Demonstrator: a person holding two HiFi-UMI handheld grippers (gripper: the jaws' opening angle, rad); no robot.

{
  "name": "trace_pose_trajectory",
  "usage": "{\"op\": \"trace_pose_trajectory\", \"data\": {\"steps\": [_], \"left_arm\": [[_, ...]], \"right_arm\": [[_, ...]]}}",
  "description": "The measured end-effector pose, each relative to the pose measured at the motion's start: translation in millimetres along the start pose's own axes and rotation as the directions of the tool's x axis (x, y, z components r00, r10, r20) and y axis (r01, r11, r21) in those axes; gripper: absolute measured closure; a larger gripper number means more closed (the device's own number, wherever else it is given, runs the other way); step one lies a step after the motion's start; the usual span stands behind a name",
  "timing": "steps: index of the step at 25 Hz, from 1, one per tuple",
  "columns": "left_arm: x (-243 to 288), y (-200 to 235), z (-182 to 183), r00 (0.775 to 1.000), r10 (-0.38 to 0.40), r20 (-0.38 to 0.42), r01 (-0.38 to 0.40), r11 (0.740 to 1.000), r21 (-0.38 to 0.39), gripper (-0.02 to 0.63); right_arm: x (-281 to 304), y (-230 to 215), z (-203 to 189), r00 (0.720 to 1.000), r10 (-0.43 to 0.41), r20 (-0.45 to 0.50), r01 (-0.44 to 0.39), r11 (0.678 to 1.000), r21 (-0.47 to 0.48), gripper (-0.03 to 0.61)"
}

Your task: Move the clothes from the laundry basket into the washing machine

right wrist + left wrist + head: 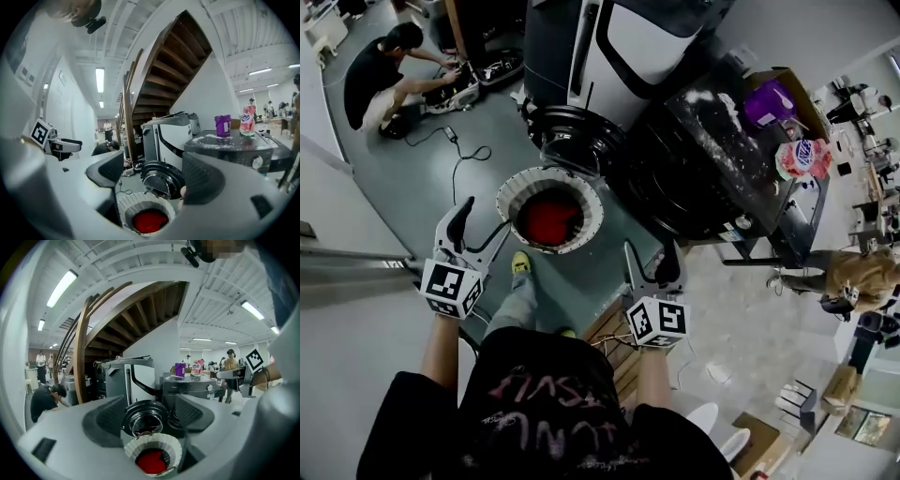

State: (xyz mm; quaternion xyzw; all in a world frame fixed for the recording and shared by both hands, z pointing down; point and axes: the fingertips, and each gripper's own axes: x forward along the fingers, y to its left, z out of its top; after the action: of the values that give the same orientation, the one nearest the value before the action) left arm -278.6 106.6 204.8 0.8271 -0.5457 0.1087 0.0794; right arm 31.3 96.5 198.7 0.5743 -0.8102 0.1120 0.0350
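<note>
A round white laundry basket [517, 184] stands on the floor with red clothes [549, 217] inside. Behind it is the dark washing machine [703, 159], its round door [572, 137] swung open towards the basket. My left gripper [480, 230] hangs open just left of the basket, and my right gripper [652, 258] is open just right of it, both empty. In the left gripper view the basket [136, 446] and the red clothes [151, 461] lie low between the open jaws of the left gripper [150, 420]. The right gripper [157, 176] frames the basket [129, 206] likewise.
A person [380, 75] crouches over an open case at the back left, with cables across the floor. A purple cup [766, 101] and a packet [802, 157] sit on the machine's top. A grey and white appliance [647, 37] stands behind. Another person [862, 277] is at the right.
</note>
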Motion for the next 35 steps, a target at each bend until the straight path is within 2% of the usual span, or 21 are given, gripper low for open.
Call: {"op": "trace_pose_trajectory", "data": {"steps": [4,12,19,28,31,35], "left_arm": [[24.6,29.2,-7.2,0.998,-0.056,-0.012,0.056,0.998,-0.014,0.278],[67.4,83.9,-17.0,0.986,-0.154,-0.058,0.155,0.988,0.009,0.278],[80.7,103.3,-37.5,0.977,-0.184,-0.104,0.184,0.983,-0.005,0.278],[92.2,93.2,-58.8,0.969,-0.179,-0.169,0.182,0.983,0.008,0.278],[101.4,84.7,-70.3,0.963,-0.175,-0.205,0.182,0.983,0.018,0.278],[120.2,70.1,-94.9,0.946,-0.177,-0.271,0.202,0.977,0.065,0.278]], "right_arm": [[36.4,15.9,7.2,0.999,-0.015,-0.033,0.014,1.000,-0.028,0.187],[95.7,47.6,7.0,0.995,-0.029,-0.091,0.022,0.997,-0.081,0.183],[119.4,53.2,-9.0,0.991,-0.026,-0.134,0.015,0.997,-0.080,0.183],[150.6,45.7,-35.7,0.976,0.083,-0.199,-0.104,0.990,-0.098,0.183],[162.4,41.9,-53.1,0.958,0.146,-0.245,-0.179,0.977,-0.117,0.183],[179.0,35.3,-86.3,0.921,0.234,-0.313,-0.280,0.953,-0.113,0.183]]}}
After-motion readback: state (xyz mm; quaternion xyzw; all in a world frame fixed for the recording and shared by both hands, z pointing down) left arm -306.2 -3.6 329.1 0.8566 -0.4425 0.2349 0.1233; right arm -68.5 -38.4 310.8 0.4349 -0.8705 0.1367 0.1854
